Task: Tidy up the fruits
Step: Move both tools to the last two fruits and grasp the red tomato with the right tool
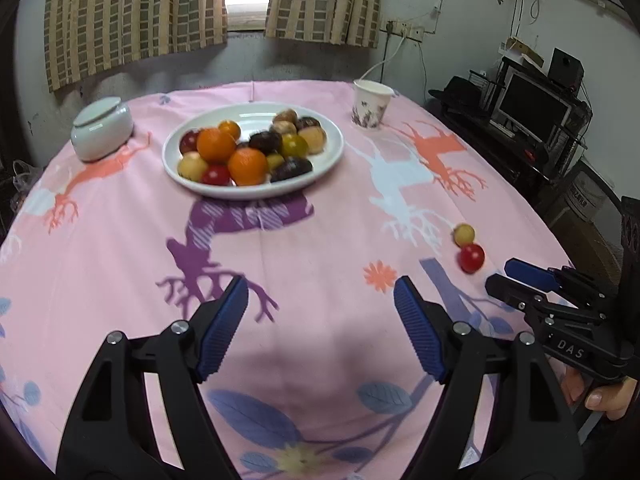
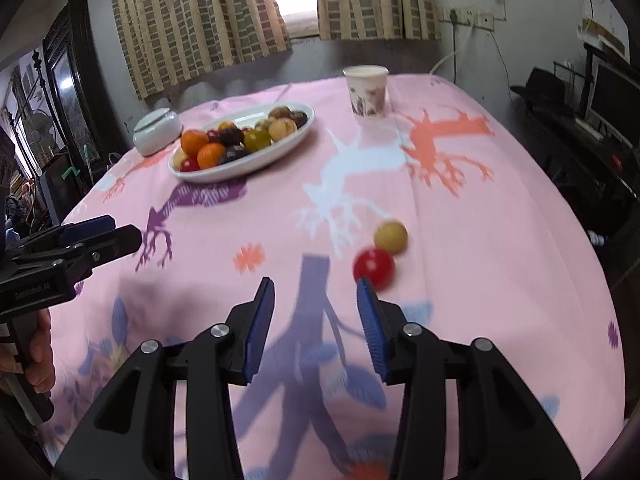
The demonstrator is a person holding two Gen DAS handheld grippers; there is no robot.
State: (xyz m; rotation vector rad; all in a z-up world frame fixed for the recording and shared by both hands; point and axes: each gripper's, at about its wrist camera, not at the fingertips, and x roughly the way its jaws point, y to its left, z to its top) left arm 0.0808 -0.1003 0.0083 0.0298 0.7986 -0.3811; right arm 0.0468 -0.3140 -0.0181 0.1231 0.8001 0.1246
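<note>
Right now my left gripper (image 1: pixel 320 300) is spread wide above the pink counter (image 1: pixel 320 240), nothing between its blue pads, which touch nothing. My right gripper (image 2: pixel 316 300) stands partly apart, also empty; its right pad sits just in front of a red fruit (image 2: pixel 374 267), though I cannot tell whether they touch. That red fruit lies against a yellow fruit (image 2: pixel 391 237) on the cloth, both loose, round, with no long axis to speak of. The other fruits are heaped on the oval white plate (image 1: pixel 336 148) farther back: oranges (image 1: pixel 216 144), dark ones, yellowish ones. From the left wrist view the plate's long axis runs side to side. A paper cup (image 1: pixel 370 104) and a lidded white jar (image 1: pixel 102 128) flank it.
</note>
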